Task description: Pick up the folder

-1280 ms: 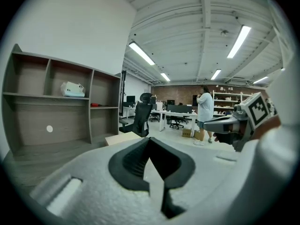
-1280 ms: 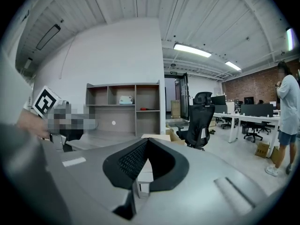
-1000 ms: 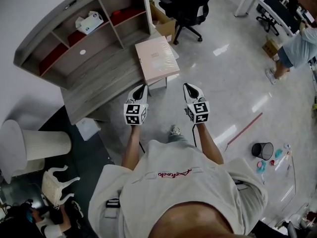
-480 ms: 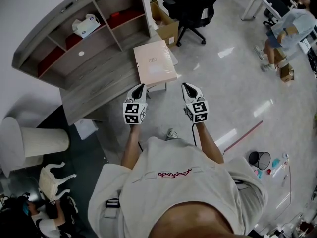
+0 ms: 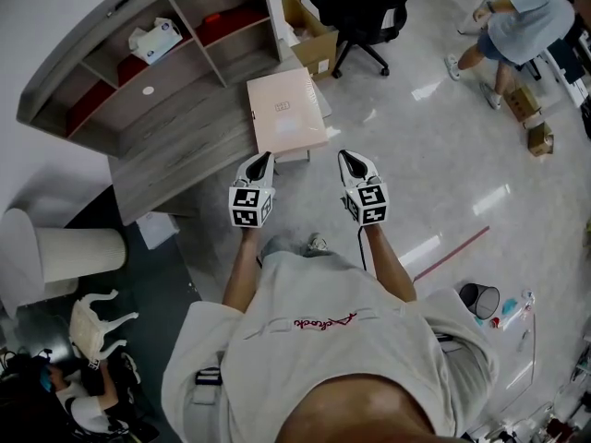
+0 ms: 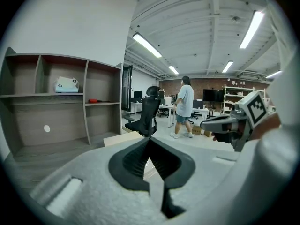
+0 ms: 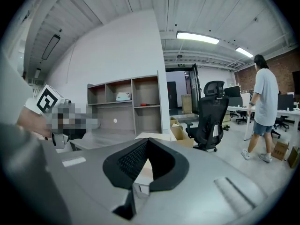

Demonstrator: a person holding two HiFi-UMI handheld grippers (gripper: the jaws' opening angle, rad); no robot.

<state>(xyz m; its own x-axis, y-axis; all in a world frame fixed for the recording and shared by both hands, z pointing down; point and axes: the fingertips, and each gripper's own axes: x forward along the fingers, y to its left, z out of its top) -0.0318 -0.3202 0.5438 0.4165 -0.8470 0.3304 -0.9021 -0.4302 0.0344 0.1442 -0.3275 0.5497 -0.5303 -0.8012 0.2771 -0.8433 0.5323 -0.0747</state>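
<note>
The tabletop [image 5: 185, 146] sits nearer in the head view than 1 second ago: the person has walked up to it. The folder [image 5: 286, 109] lies flat on the tabletop's 3 o'clock end. It is now just beyond the left tongs [image 5: 262, 159], at their 12 o'clock, and at 11 o'clock of the right tongs [image 5: 346, 156]. Both tongs are closed and empty, side by side, not touching the folder. The approach looks nearly done, and the tongs must open before any grasp.

Only the head view shows the whole folder and the gap to both tongs. Only the 2 gripper views show the jaws meeting tip to tip, with just a pale corner of the folder past them.
</note>
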